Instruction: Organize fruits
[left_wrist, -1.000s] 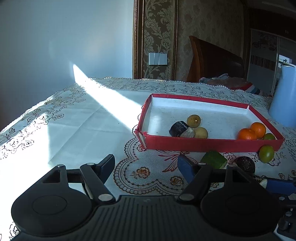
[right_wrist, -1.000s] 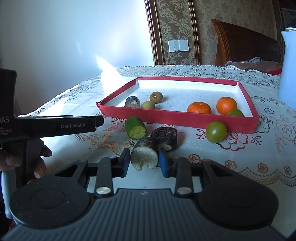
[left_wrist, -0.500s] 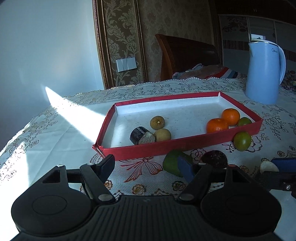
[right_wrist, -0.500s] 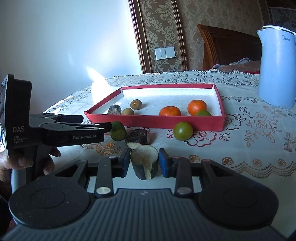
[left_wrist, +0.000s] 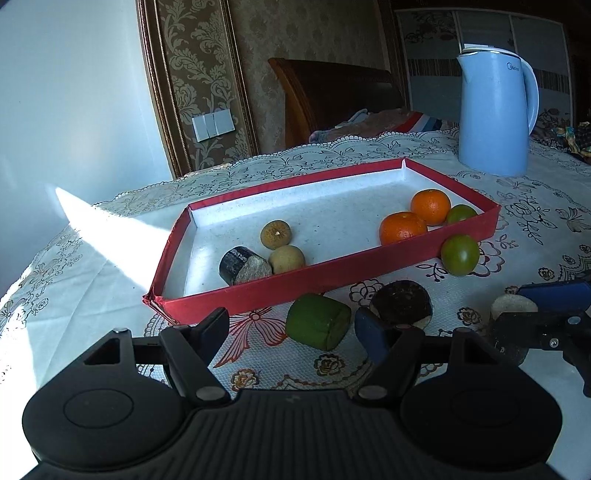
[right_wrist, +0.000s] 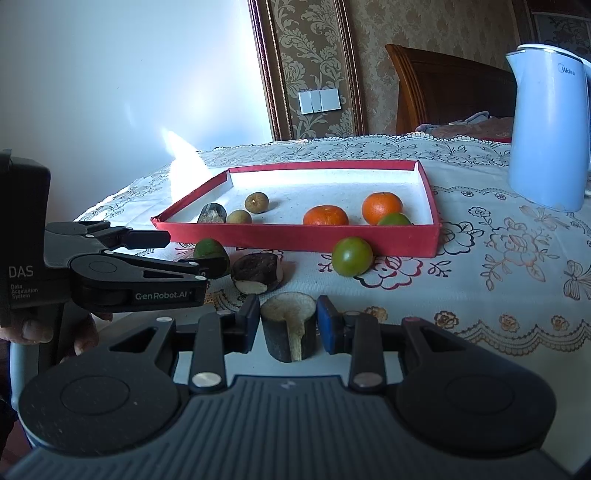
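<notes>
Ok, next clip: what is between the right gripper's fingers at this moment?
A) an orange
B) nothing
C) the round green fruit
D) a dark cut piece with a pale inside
D: in the right wrist view the right gripper is closed on the dark cut piece, its pale face up, while the round green fruit lies on the cloth outside the red tray.

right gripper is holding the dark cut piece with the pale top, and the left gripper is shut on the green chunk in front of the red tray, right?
Not quite. The left gripper is open and holds nothing; the left wrist view shows the green chunk lying on the tablecloth between its spread fingers. The rest stands: the right gripper is shut on the dark cut piece, in front of the red tray.
</notes>
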